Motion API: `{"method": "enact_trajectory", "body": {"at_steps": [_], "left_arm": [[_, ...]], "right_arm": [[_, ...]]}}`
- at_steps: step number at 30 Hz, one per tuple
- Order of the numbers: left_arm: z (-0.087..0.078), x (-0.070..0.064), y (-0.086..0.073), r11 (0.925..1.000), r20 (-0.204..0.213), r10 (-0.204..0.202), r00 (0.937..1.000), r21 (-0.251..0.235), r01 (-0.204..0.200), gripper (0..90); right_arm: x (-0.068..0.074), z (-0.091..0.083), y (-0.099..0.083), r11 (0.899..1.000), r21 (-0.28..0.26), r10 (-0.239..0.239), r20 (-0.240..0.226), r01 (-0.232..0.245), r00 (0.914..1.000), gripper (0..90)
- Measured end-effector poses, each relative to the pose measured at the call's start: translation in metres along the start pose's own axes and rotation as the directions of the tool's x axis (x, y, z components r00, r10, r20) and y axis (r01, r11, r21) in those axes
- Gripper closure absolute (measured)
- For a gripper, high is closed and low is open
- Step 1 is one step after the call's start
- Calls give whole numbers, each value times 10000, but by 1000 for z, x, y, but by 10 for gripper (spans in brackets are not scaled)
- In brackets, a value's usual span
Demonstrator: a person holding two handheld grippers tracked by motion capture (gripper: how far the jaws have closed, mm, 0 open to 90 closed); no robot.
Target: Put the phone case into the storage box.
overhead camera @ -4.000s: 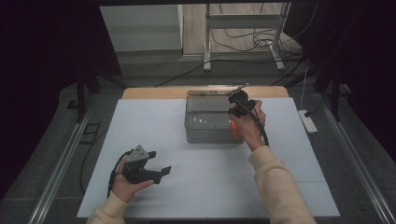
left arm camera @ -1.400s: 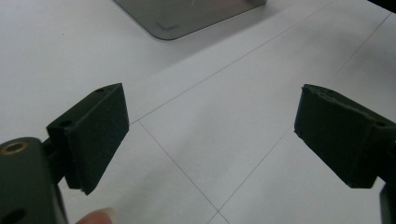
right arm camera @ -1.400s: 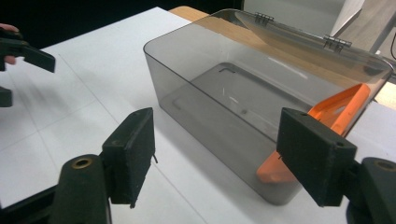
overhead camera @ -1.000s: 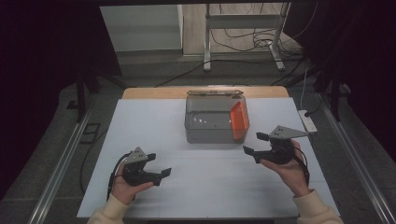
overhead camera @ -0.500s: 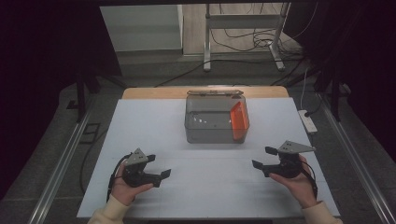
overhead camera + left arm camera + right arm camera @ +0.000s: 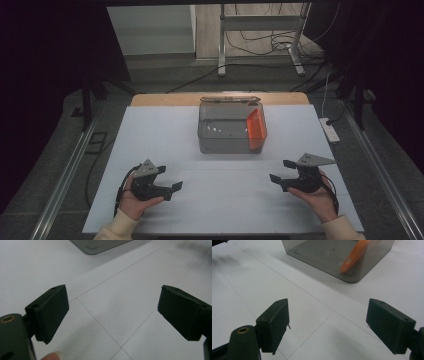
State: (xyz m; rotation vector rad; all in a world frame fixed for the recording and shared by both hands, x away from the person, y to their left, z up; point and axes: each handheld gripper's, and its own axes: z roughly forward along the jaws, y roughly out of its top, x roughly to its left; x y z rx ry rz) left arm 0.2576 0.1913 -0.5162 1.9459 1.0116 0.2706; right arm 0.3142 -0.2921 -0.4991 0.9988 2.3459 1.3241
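White sheeting covers the worktop (image 6: 165, 135), where a smoky translucent box (image 6: 227, 131) sits at the middle of the far side with an orange flat piece (image 6: 255, 128) leaning upright against its right inner wall. Near the front edge, the left tool (image 6: 169, 189) and right tool (image 6: 281, 173) rest well apart, each in a hand, both with jaws spread and empty.

Cream sleeves cover both of the person's forearms; each hand grips a black two-jaw tool, the left gripper (image 6: 167, 187) and right gripper (image 6: 281, 172), topped by grey triangular plates, trailing black cables.
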Motion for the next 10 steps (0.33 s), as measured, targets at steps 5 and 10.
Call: {"method": "enact_trajectory", "body": {"at_steps": [5,10], "left_arm": [[0,0,0,10000,1,13,10000,-14,-13,100],[1,2,0,10000,-14,-21,10000,14,21,100]], "right_arm": [[1,0,0,9997,154,-201,-27,201,9998,189],[1,2,-1,9997,117,-232,-118,234,9997,189]]}}
